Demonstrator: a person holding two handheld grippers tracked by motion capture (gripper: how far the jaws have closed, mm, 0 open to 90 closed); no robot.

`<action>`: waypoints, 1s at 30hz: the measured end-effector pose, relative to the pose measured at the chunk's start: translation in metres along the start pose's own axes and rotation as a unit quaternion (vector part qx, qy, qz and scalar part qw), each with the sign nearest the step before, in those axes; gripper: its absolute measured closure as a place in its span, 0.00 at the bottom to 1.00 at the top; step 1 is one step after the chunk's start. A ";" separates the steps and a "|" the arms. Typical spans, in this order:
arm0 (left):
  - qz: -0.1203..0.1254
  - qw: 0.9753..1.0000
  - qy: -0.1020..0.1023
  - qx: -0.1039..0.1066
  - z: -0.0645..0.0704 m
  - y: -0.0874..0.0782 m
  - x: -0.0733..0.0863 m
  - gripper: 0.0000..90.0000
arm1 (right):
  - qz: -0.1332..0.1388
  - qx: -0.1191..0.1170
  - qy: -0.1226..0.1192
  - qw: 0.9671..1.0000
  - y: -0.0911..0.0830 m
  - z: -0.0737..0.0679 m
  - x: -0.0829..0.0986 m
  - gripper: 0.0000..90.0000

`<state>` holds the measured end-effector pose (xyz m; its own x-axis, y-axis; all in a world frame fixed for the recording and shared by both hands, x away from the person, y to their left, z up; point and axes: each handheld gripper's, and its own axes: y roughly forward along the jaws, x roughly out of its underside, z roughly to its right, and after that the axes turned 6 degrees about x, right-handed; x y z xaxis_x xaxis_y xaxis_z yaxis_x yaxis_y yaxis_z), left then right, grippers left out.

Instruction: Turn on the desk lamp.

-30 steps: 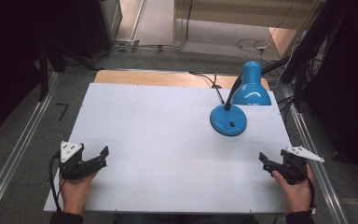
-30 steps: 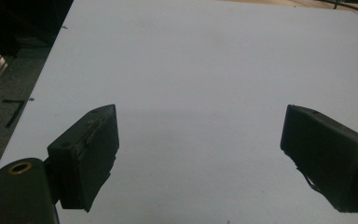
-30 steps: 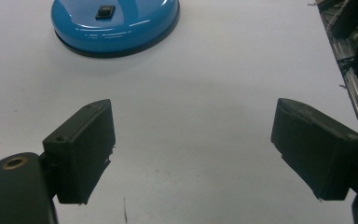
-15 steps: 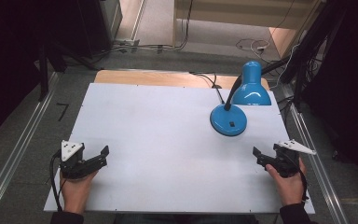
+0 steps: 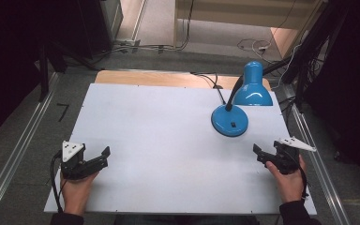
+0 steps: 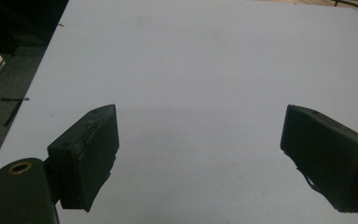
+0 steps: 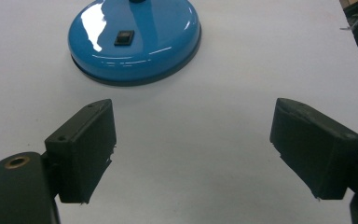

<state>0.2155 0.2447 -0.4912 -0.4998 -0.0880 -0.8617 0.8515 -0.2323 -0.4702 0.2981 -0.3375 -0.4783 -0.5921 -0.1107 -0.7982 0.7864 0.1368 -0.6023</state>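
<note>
A blue desk lamp stands at the back right of the white table (image 5: 159, 126). Its round base (image 5: 229, 121) carries a small black switch (image 7: 123, 37), and its shade (image 5: 253, 89) points down behind the base. My right gripper (image 5: 258, 154) hovers just in front of the base and a little to its right, open and empty. In the right gripper view the lamp base (image 7: 135, 42) lies beyond the spread jaws of that gripper (image 7: 193, 135). My left gripper (image 5: 104, 158) rests near the front left corner, open, with bare tabletop between its fingers (image 6: 86, 154).
A black cable (image 5: 213, 82) runs from the lamp off the table's back edge over a wooden strip (image 5: 145, 77). Metal rails (image 5: 18, 154) flank the table on both sides. More cables lie on the floor behind.
My right gripper has moved forward and left from the table's right edge towards the lamp base. The left gripper has stayed in place.
</note>
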 end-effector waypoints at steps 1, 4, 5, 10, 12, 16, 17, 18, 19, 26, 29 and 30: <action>-0.005 1.000 0.003 -0.001 0.001 0.002 0.000 0.13 | -0.003 0.000 0.002 1.000 0.001 -0.001 0.000 0.14; -0.004 1.000 0.006 0.000 0.003 0.001 0.000 0.13 | -0.004 0.000 -0.001 1.000 0.003 -0.002 -0.001 0.14; -0.004 1.000 0.007 0.000 0.003 0.000 0.000 0.13 | -0.005 0.000 -0.002 1.000 0.003 -0.003 -0.001 0.14; -0.004 1.000 0.005 0.001 0.001 0.001 0.001 0.13 | -0.001 0.000 -0.004 1.000 0.002 -0.004 -0.003 0.14; -0.002 1.000 0.003 0.001 0.001 0.000 0.000 0.13 | 0.000 0.000 -0.004 1.000 0.002 -0.004 -0.004 0.14; -0.003 1.000 0.002 0.003 0.001 0.001 0.000 0.13 | -0.001 -0.002 -0.006 1.000 0.004 -0.005 -0.005 0.14; -0.004 1.000 0.002 0.002 0.001 0.002 0.000 0.13 | -0.001 -0.002 -0.006 1.000 0.005 -0.005 -0.005 0.14; -0.004 1.000 0.002 0.002 0.001 0.002 0.000 0.13 | -0.001 -0.002 -0.006 1.000 0.005 -0.005 -0.005 0.14; -0.005 1.000 0.004 0.002 0.001 0.003 0.000 0.13 | 0.000 -0.004 -0.006 1.000 0.007 -0.006 -0.007 0.14; 0.001 1.000 0.001 0.003 0.001 0.001 0.000 0.13 | -0.001 -0.010 0.000 1.000 0.010 -0.009 -0.010 0.15; 0.001 1.000 0.000 0.002 0.001 0.001 -0.001 0.13 | -0.003 -0.010 -0.004 1.000 0.014 -0.011 -0.012 0.15; 0.001 1.000 0.000 0.003 0.001 0.001 -0.001 0.13 | -0.003 -0.010 -0.005 1.000 0.015 -0.012 -0.013 0.15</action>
<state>0.2165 0.2433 -0.4911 -0.4976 -0.0876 -0.8630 0.8517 -0.2377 -0.4670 0.3157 -0.3223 -0.4776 -0.5952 -0.1209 -0.7945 0.7791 0.1554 -0.6073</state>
